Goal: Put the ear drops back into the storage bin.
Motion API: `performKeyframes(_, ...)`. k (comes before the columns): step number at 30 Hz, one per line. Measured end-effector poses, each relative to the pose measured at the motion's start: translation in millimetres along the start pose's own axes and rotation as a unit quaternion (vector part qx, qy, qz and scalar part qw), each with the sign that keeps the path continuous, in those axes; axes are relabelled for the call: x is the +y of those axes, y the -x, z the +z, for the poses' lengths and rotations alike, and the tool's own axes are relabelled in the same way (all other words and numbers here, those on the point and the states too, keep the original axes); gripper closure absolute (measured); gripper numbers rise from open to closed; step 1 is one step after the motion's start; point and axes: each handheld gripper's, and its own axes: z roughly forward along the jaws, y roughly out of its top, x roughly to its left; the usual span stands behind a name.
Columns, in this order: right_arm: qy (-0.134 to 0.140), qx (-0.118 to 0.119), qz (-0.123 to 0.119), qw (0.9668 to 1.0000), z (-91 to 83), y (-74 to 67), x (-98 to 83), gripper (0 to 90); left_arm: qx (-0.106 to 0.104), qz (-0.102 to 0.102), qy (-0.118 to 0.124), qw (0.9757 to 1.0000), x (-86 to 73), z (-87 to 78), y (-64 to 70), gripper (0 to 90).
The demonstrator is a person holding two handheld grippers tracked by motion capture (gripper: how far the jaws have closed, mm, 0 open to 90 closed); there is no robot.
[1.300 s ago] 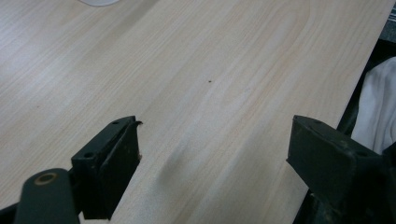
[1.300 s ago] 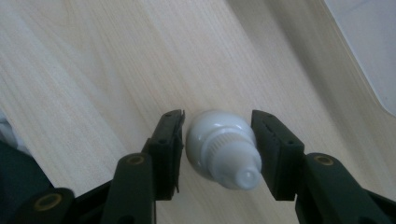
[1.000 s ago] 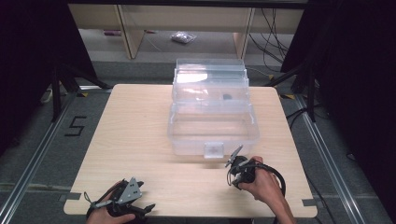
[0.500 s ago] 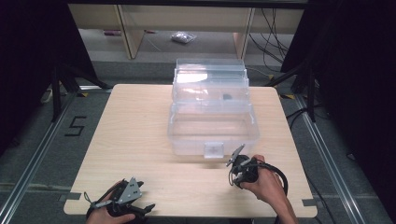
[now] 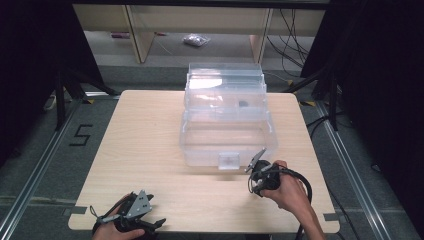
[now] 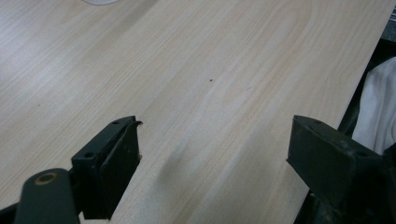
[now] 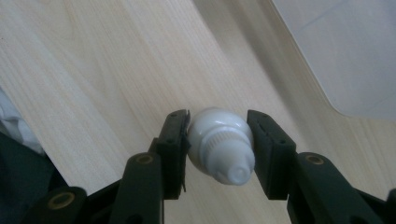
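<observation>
My right gripper point(image 7: 218, 126) is shut on a small white plastic bottle point(image 7: 220, 145) with a ribbed neck, held just above the wooden table point(image 7: 93, 70). In the high view the right gripper point(image 5: 258, 184) sits in a hand close to the front right corner of a clear plastic box point(image 5: 227, 142). My left gripper point(image 6: 215, 126) stands open over bare tabletop with nothing between its jaws. The high view puts the left gripper point(image 5: 150, 222) at the table's front edge, left of centre.
The clear box's lid point(image 5: 225, 82) stands open at the back, and a small dark item point(image 5: 243, 104) lies inside. A latch tab point(image 5: 229, 161) hangs on its front wall. Dark curtains flank the table point(image 5: 150, 135). A shelf point(image 5: 195, 30) stands behind.
</observation>
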Motion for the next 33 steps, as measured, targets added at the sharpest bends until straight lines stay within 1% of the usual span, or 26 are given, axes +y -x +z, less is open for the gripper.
performKeyframes(1, 0.002, 0.000, -0.002, 1.0000, -1.1, 1.6, 0.3, 60.1, 0.000, 0.000, 0.000, 1.0000, 0.0, 0.0, 0.1, 16.3)
performKeyframes(4, 0.004, 0.002, 0.005, 1.0000, -6.1, 4.5, 1.2, 60.2, 0.000, 0.000, 0.000, 1.0000, 0.0, -0.1, -0.1, 16.3)
performKeyframes(6, 0.005, 0.000, 0.002, 1.0000, -13.1, 8.7, 2.4, 60.2, 0.000, 0.000, -0.001, 1.0000, 0.1, -0.1, -0.1, 16.2)
performKeyframes(7, 0.005, 0.000, 0.002, 1.0000, -13.1, 8.7, 2.4, 60.2, 0.000, 0.000, -0.001, 1.0000, 0.1, -0.1, -0.1, 16.3)
performKeyframes(8, 0.005, -0.004, 0.003, 1.0000, -18.5, 10.9, 3.3, 60.2, -0.002, -0.001, 0.000, 1.0000, 0.1, -0.2, 0.1, 16.3)
performKeyframes(9, 0.005, -0.004, 0.003, 1.0000, -18.5, 10.9, 3.3, 60.2, -0.002, -0.001, 0.000, 1.0000, 0.0, -0.1, 0.1, 16.3)
performKeyframes(10, 0.007, -0.004, -0.002, 1.0000, -20.9, 12.5, 3.9, 60.2, -0.002, -0.002, 0.000, 1.0000, 0.0, -0.1, 0.2, 16.3)
performKeyframes(12, 0.010, -0.005, 0.003, 0.9999, -29.1, 15.8, 5.1, 60.2, -0.002, -0.002, 0.000, 1.0000, -0.1, -0.1, 0.1, 16.2)
performKeyframes(13, 0.010, -0.005, 0.003, 0.9999, -29.1, 15.8, 5.1, 60.2, -0.002, -0.002, 0.000, 1.0000, -0.1, -0.1, 0.1, 16.2)
performKeyframes(14, 0.012, -0.006, -0.003, 0.9999, -31.7, 18.2, 5.7, 60.2, -0.002, -0.002, 0.001, 1.0000, -0.1, -0.2, 0.1, 16.2)
performKeyframes(15, 0.010, -0.007, 0.003, 0.9999, -34.5, 19.0, 6.1, 60.2, -0.002, -0.002, 0.000, 1.0000, -0.1, -0.1, 0.1, 16.2)
performKeyframes(16, 0.013, -0.007, 0.000, 0.9999, -36.9, 21.2, 6.9, 60.2, -0.002, -0.002, 0.000, 1.0000, -0.1, -0.1, 0.1, 16.2)
performKeyframes(17, 0.013, -0.011, 0.005, 0.9998, -39.9, 22.5, 7.4, 60.2, -0.002, -0.002, 0.000, 1.0000, -0.1, -0.1, 0.1, 16.3)
performKeyframes(18, 0.014, -0.008, 0.005, 0.9998, -42.3, 24.0, 8.1, 60.2, -0.002, -0.002, 0.001, 1.0000, -0.1, -0.1, 0.1, 16.3)
performKeyframes(19, 0.015, -0.011, 0.009, 0.9998, -45.1, 25.1, 8.7, 60.2, -0.002, -0.002, 0.001, 1.0000, 0.0, -0.1, 0.0, 16.3)
performKeyframes(22, 0.020, -0.012, 0.004, 0.9997, -53.0, 32.1, 11.8, 60.2, -0.002, -0.002, 0.000, 1.0000, -0.1, 0.1, 0.0, 16.3)
performKeyframes(23, 0.020, -0.009, 0.005, 0.9997, -55.6, 34.1, 12.9, 60.2, -0.002, -0.002, 0.000, 1.0000, -0.1, 0.0, 0.1, 16.3)
performKeyframes(24, 0.019, -0.011, 0.013, 0.9997, -60.6, 36.9, 15.1, 60.2, -0.002, -0.003, 0.001, 1.0000, -0.1, 0.0, 0.0, 16.3)
performKeyframes(25, 0.019, -0.011, 0.013, 0.9997, -60.6, 36.9, 15.1, 60.2, -0.002, -0.003, 0.001, 1.0000, -0.1, 0.0, 0.0, 16.3)
performKeyframes(26, 0.023, -0.011, 0.005, 0.9997, -63.0, 39.9, 16.4, 60.2, -0.002, -0.003, 0.001, 1.0000, -0.2, 0.0, 0.0, 16.3)
performKeyframes(27, 0.023, -0.010, 0.014, 0.9996, -65.9, 40.8, 17.5, 60.2, -0.001, -0.003, 0.001, 1.0000, -0.2, -0.1, -0.1, 16.3)
performKeyframes(28, 0.025, -0.012, 0.013, 0.9995, -68.8, 43.2, 18.6, 60.2, -0.001, -0.004, 0.001, 1.0000, -0.2, 0.0, -0.1, 16.3)
performKeyframes(29, 0.026, -0.012, 0.017, 0.9995, -71.5, 44.3, 20.0, 60.2, -0.002, -0.003, 0.001, 1.0000, -0.2, 0.0, -0.1, 16.3)
performKeyframes(30, 0.028, -0.015, 0.008, 0.9995, -74.0, 47.2, 21.5, 60.2, -0.001, -0.003, 0.001, 1.0000, -0.2, 0.0, -0.1, 16.3)
performKeyframes(31, 0.028, -0.017, 0.014, 0.9994, -77.8, 48.4, 23.1, 60.2, -0.002, -0.003, 0.001, 1.0000, -0.2, 0.0, -0.1, 16.2)
performKeyframes(33, 0.032, -0.018, 0.015, 0.9992, -82.3, 51.5, 25.4, 60.2, -0.001, -0.004, 0.001, 1.0000, -0.2, 0.1, 0.0, 16.2)
